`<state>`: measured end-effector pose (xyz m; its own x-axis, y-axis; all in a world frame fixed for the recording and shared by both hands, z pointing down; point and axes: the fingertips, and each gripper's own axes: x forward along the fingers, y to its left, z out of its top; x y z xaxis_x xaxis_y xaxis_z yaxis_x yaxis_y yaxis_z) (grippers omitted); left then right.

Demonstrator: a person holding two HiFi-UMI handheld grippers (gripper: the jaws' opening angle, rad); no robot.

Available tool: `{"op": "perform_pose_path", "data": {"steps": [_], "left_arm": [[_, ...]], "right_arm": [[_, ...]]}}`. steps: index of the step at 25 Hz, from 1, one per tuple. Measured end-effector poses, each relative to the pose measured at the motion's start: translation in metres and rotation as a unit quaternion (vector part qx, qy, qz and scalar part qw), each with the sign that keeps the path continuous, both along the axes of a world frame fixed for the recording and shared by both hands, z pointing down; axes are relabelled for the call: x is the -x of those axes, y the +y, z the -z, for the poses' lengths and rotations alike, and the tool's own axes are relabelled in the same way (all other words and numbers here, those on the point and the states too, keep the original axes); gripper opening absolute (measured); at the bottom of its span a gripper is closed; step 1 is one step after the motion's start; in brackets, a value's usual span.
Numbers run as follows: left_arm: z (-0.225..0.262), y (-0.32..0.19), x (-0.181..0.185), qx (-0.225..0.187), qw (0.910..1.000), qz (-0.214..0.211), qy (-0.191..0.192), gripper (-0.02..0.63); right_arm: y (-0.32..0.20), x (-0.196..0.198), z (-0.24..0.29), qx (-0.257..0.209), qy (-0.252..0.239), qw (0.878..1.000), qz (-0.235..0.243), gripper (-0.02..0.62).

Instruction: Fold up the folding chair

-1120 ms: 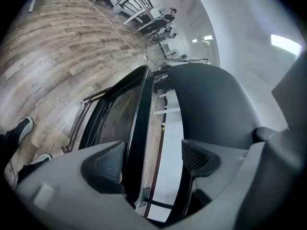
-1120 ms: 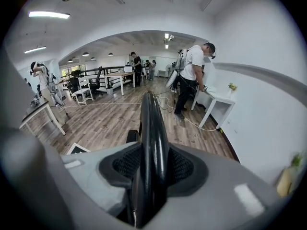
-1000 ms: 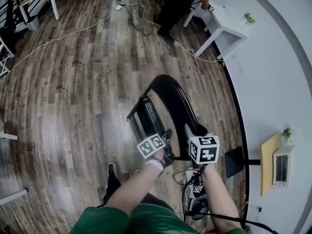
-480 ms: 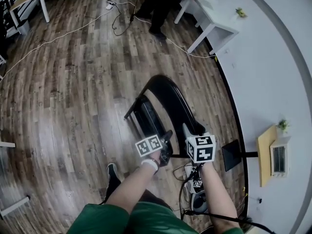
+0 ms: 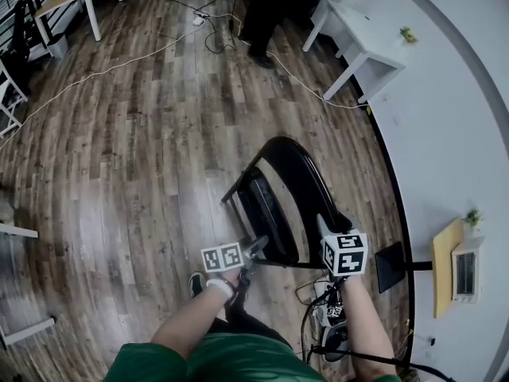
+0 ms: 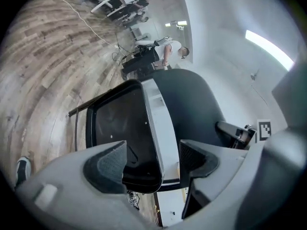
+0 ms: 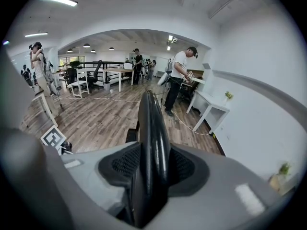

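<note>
While the right gripper [image 5: 324,228] presses its ribbed fingers [image 7: 123,164] tight on the thin, glossy edge of the backrest [image 7: 152,123], the black folding chair [image 5: 274,201] stands on the wood-plank floor [image 5: 119,142], just beside the curved white wall [image 5: 453,142]. Its backrest is a smooth arched panel. The seat [image 6: 117,128] is a dark slab with rounded corners and a pale rim, lying close alongside the backrest. The left gripper [image 5: 254,247] holds its fingers [image 6: 108,161] wide apart, with the seat's near corner between them, untouched by either pad. Bare planks spread open to the chair's left. A white cable [image 5: 119,64] trails across them, well apart from the chair, towards a white table [image 5: 362,42] and a standing person [image 5: 266,10].
</note>
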<state>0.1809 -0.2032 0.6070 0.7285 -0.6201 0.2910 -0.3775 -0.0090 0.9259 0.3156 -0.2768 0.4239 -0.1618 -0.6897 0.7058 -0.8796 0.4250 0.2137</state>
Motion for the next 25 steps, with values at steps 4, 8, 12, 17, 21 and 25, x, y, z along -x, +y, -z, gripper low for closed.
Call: {"op": "perform_pose_path", "data": {"steps": [4, 8, 12, 17, 21, 25], "left_arm": [[0.028, 0.008, 0.044, -0.036, 0.9993, 0.005, -0.006, 0.333], [0.069, 0.008, 0.082, -0.092, 0.9945, 0.008, -0.048, 0.300], [0.111, 0.018, 0.095, -0.148, 0.9837, -0.011, -0.102, 0.278], [0.160, 0.040, 0.092, -0.221, 0.9582, -0.049, -0.175, 0.204], [0.188, 0.044, 0.097, -0.278, 0.9317, -0.043, -0.230, 0.101], [0.209, 0.039, 0.118, -0.328, 0.8906, -0.009, -0.315, 0.009]], "right_arm": [[0.001, 0.001, 0.000, 0.001, 0.003, 1.000, -0.001, 0.170], [0.003, 0.004, -0.002, 0.002, 0.004, 1.000, -0.001, 0.170], [0.004, 0.003, -0.003, -0.001, 0.011, 1.000, -0.002, 0.173], [0.006, -0.007, -0.001, -0.009, 0.026, 1.000, -0.003, 0.181], [0.006, -0.019, -0.002, -0.010, 0.022, 1.000, -0.003, 0.179], [0.000, -0.022, -0.007, -0.011, 0.016, 1.000, -0.003, 0.179]]}}
